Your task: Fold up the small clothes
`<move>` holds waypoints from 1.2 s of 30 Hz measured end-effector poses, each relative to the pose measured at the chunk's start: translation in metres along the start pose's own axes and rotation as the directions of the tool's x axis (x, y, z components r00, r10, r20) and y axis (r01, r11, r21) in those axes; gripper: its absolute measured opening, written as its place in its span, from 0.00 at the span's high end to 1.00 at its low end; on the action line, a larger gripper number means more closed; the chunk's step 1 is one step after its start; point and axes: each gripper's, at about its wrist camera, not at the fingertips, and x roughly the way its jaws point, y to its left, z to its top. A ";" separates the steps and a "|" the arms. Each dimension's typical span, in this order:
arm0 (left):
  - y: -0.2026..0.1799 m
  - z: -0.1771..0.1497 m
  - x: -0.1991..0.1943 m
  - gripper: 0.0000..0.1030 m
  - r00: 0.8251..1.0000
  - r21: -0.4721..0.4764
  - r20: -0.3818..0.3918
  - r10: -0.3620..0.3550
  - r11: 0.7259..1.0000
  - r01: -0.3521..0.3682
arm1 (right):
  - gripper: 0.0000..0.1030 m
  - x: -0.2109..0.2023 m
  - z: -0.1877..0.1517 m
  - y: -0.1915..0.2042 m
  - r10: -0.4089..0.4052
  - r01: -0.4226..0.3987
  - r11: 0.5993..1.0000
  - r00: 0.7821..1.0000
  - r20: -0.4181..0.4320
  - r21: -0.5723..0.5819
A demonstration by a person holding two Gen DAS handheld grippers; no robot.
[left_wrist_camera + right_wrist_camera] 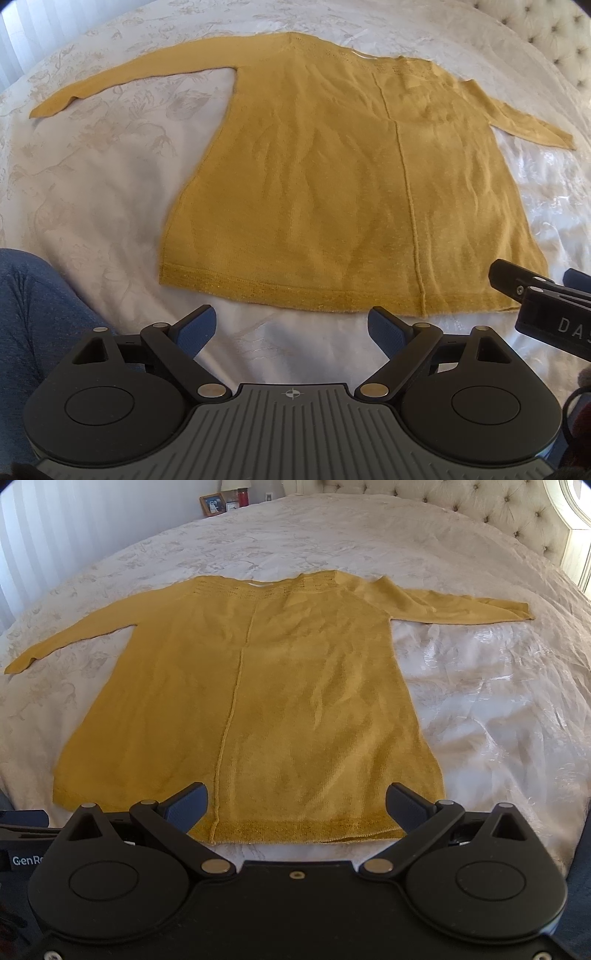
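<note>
A mustard-yellow long-sleeved knit top (332, 177) (258, 701) lies flat on the bed, both sleeves spread out to the sides and its hem toward me. My left gripper (291, 325) hovers open just short of the hem, over bare bedspread, with nothing between its blue pads. My right gripper (295, 805) is open too, its fingers straddling the right part of the hem from above; the pads do not press on the cloth. The right gripper's fingers (517, 284) also show at the right edge of the left wrist view.
A white floral bedspread (110, 177) (498, 709) covers the bed. A tufted headboard (498, 513) stands at the far right. A picture frame (212, 504) and small items sit beyond the bed's far side. A blue-clad leg (37, 314) is at lower left.
</note>
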 end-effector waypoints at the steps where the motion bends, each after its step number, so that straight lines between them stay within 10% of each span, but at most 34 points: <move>1: 0.001 0.000 0.000 0.13 1.000 -0.006 0.001 -0.008 1.000 0.008 | 0.01 0.001 0.000 0.000 0.007 -0.007 1.000 1.000 0.000 0.004; 15: 0.024 0.015 0.022 0.49 0.990 -0.099 -0.013 -0.141 0.985 0.139 | 0.01 0.024 0.022 0.005 0.046 -0.045 0.999 0.999 0.022 -0.013; 26: 0.108 0.097 0.029 0.49 0.966 -0.217 0.235 0.109 0.974 -0.057 | 0.01 0.065 0.064 0.037 0.108 -0.093 0.987 0.988 0.112 -0.132; 36: 0.237 0.189 0.064 0.42 0.922 -0.338 0.261 0.287 0.921 -0.191 | 0.01 0.120 0.102 0.071 0.116 -0.090 0.981 0.982 0.149 -0.173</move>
